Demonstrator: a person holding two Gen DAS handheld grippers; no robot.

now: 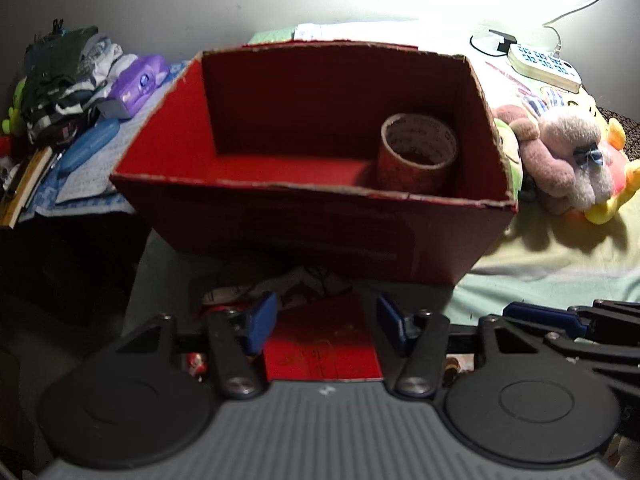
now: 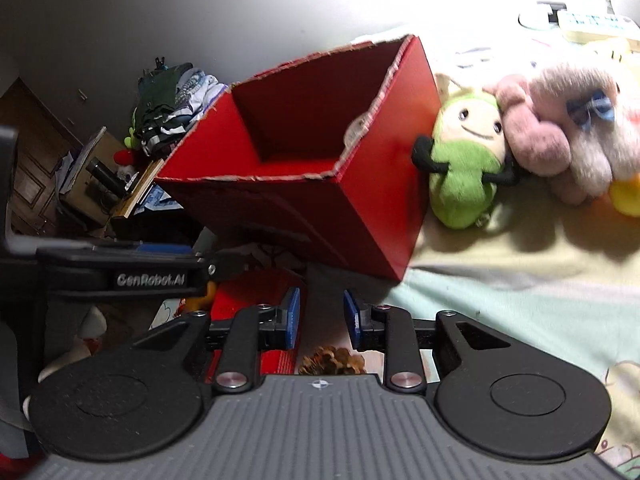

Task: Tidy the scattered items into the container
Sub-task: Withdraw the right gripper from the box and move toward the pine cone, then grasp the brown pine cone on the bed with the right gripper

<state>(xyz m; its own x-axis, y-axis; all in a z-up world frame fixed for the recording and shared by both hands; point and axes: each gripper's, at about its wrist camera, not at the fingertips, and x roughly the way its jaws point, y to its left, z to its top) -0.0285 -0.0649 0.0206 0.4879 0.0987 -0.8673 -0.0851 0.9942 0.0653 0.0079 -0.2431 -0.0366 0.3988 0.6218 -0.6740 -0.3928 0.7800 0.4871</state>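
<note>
A red cardboard box (image 1: 280, 216) stands open on the bed, with a roll of tape (image 1: 416, 152) inside at its right end. My left gripper (image 1: 326, 322) is open in front of the box, above a flat red item (image 1: 322, 356), holding nothing. In the right wrist view the same box (image 2: 376, 200) sits ahead and to the left. My right gripper (image 2: 322, 316) is open and empty, with a pine cone (image 2: 332, 362) just below it. A green plush toy (image 2: 464, 168) leans against the box's right wall, beside a pink plush (image 2: 560, 136).
Clothes, a purple case (image 1: 138, 84) and a blue case (image 1: 90, 144) are piled left of the box. A white power strip (image 1: 546, 66) with a cable lies at the back right. Plush toys (image 1: 560, 156) crowd the right. The other gripper (image 2: 120, 272) shows at left.
</note>
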